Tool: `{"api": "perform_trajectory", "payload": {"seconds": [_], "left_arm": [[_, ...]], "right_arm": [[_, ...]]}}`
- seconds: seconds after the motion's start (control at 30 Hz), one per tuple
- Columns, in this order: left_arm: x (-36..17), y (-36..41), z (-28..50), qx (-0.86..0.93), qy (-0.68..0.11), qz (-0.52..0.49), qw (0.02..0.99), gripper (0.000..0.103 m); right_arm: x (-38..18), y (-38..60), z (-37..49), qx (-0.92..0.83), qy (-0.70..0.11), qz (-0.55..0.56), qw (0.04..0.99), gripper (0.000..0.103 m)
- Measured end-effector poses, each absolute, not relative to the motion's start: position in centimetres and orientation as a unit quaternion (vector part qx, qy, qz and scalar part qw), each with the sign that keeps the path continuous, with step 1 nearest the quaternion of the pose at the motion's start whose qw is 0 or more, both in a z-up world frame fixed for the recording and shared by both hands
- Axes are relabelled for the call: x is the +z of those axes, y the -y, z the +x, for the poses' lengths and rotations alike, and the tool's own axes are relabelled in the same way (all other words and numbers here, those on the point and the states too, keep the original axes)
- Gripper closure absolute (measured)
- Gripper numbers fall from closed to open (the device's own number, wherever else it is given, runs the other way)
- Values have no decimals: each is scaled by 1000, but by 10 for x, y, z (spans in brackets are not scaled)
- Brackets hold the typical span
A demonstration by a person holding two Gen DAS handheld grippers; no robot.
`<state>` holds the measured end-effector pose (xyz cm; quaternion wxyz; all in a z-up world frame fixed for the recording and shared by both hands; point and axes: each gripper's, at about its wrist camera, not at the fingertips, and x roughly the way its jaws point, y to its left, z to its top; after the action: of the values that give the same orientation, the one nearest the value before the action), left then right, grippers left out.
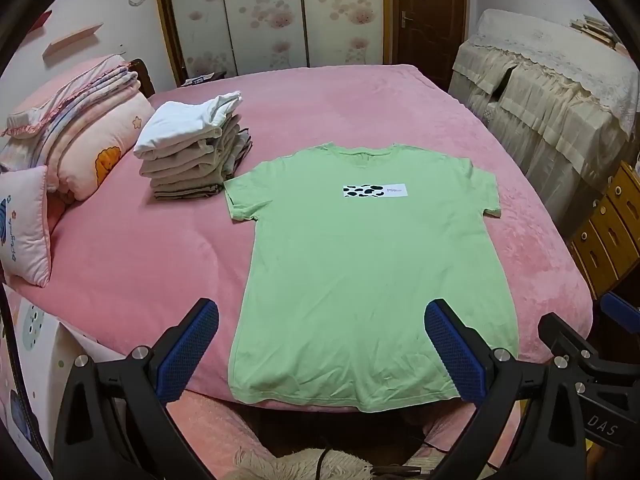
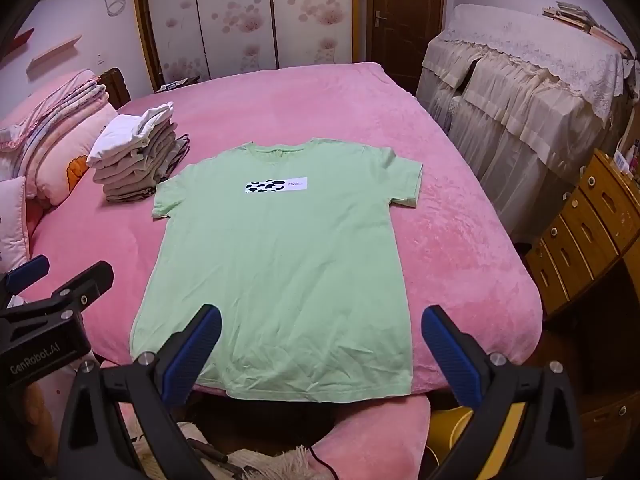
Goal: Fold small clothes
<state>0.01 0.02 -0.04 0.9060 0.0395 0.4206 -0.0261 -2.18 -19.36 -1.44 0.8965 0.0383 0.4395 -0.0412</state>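
Note:
A light green T-shirt with a black-and-white spotted chest label lies flat, front up, on the pink bed, hem toward me; it also shows in the right wrist view. A stack of folded clothes with a white one on top sits left of the shirt's sleeve, and shows in the right wrist view. My left gripper is open and empty above the hem. My right gripper is open and empty above the hem, and part of it shows at the left wrist view's right edge.
Pillows and folded quilts lie at the bed's left end. A lace-covered piece of furniture and a wooden drawer chest stand to the right. A wardrobe and door are behind the bed. A pink cushion lies below the bed edge.

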Motion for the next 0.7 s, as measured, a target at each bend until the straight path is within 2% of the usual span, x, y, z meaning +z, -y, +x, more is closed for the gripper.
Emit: {"api": "perform_trajectory", "payload": {"seconds": [0.43,0.7], "left_arm": [[1,1,-1,-44,-423,37,904,1],[-1,2,2,-50,-433,36,899,1]], "right_arm": [[-7,215,-47,-42,-433,41,900,2],[-11,201,-31,-39,-435,43,898,2]]}}
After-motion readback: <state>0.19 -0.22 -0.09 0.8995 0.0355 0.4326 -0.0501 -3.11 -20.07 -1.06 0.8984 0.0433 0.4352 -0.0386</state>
